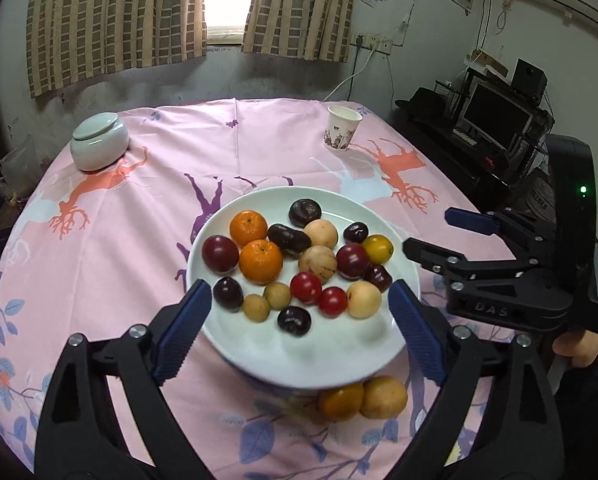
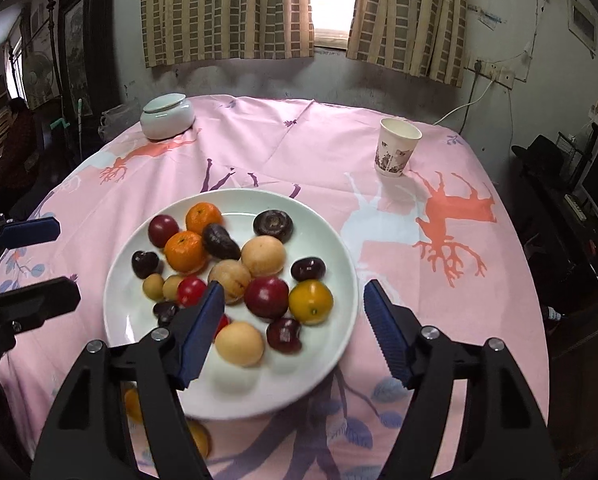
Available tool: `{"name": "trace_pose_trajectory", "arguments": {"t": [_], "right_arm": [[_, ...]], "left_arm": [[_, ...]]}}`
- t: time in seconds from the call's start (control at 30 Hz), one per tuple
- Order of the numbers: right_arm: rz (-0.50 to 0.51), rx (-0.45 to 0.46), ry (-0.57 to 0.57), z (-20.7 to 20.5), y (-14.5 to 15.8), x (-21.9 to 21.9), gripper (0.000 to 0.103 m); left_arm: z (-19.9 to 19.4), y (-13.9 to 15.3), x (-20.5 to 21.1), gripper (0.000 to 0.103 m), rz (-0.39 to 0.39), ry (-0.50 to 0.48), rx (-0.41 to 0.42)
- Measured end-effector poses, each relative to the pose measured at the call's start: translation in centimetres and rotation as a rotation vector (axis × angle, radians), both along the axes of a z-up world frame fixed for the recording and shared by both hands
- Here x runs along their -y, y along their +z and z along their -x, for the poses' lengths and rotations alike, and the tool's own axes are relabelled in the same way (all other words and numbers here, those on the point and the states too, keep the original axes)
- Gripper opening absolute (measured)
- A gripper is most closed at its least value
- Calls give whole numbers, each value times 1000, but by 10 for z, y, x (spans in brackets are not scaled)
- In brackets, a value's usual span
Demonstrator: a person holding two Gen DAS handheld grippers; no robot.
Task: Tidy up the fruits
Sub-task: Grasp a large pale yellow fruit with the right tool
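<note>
The fruits are heaped on a white plate (image 1: 379, 352) near the middle of the desk (image 1: 259, 140), which is covered by a pink cloth. Two fruits, an orange one (image 1: 341, 402) and a yellowish one (image 1: 384, 397), lie off the plate, on the cloth just beside its near rim. By judgement, these two strays are what the coming move turns on. They are round, so no long axis is offered.

Relative to the plate, the left gripper (image 1: 299, 312) is held over the near half, jaws spread wide and empty; the strays lie below and nearer than its fingertips. The right gripper (image 2: 293, 312) is likewise held wide and empty over the plate's right half; in its view the strays are half hidden under its left finger. Which gripper is nearer cannot be told with certainty.

Beyond the plate stand a lidded jar (image 1: 99, 144) and a paper cup (image 1: 342, 128).
</note>
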State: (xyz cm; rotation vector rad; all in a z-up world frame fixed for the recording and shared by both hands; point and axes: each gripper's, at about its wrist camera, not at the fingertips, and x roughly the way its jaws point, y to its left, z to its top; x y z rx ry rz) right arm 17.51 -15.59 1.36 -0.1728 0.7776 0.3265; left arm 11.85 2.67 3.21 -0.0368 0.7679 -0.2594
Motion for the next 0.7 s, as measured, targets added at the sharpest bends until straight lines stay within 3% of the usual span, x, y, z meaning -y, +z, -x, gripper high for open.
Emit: {"name": "trace_pose_trajectory", "arguments": {"t": [0.07, 0.13, 0.37, 0.5, 0.7], "right_arm": [[-15, -12, 13, 28, -1, 6, 91], [-28, -28, 26, 56, -7, 9, 96], [12, -108, 76, 120, -46, -16, 96], [71, -119, 80, 126, -62, -34, 96], [22, -172, 77, 109, -70, -39, 96]], "left_arm": [[23, -4, -3, 96, -29, 14, 17], [42, -12, -8, 98, -42, 34, 21], [66, -57, -16, 98, -61, 84, -73], [66, -67, -17, 98, -58, 74, -107], [68, -69, -19, 98, -44, 76, -117]]}}
